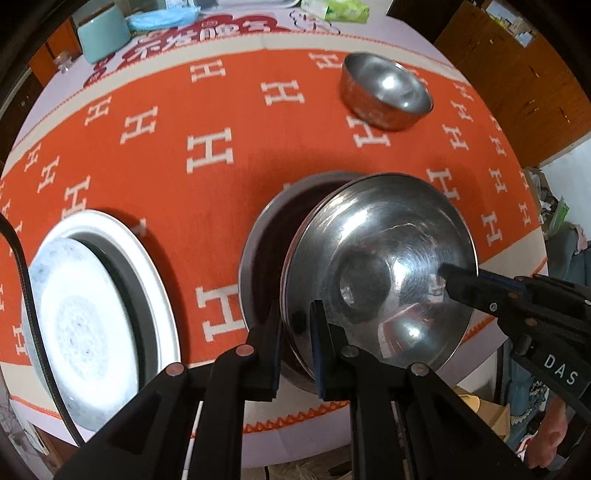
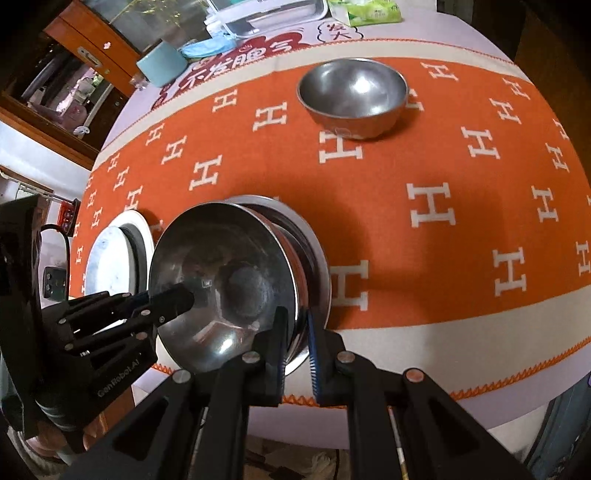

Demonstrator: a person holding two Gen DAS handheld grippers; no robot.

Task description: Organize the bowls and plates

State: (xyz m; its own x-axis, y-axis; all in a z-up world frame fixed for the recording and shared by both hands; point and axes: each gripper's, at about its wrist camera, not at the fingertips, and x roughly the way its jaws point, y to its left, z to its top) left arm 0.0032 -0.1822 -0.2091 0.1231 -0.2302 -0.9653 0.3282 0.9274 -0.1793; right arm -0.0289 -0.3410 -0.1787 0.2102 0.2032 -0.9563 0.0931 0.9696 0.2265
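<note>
A steel bowl (image 1: 380, 269) is held tilted over a steel plate (image 1: 258, 251) near the table's front edge. My left gripper (image 1: 297, 347) is shut on the bowl's left rim. My right gripper (image 2: 297, 343) is shut on the bowl's right rim (image 2: 295, 295); the bowl (image 2: 221, 280) and the plate (image 2: 317, 258) also show in the right wrist view. Each gripper's finger shows in the other's view, reaching over the rim. A second steel bowl (image 1: 386, 92) stands upright at the far side (image 2: 352, 98). A white plate (image 1: 147, 273) holding a pale patterned bowl (image 1: 74, 328) sits at the left.
The table (image 2: 424, 343) has an orange cloth with white H marks. At the back stand a teal pot (image 1: 103, 33), a blue cloth (image 1: 162, 18), a green tissue pack (image 2: 364, 11) and a clear tray (image 2: 273, 14). Wooden cabinets (image 1: 517, 85) flank the table.
</note>
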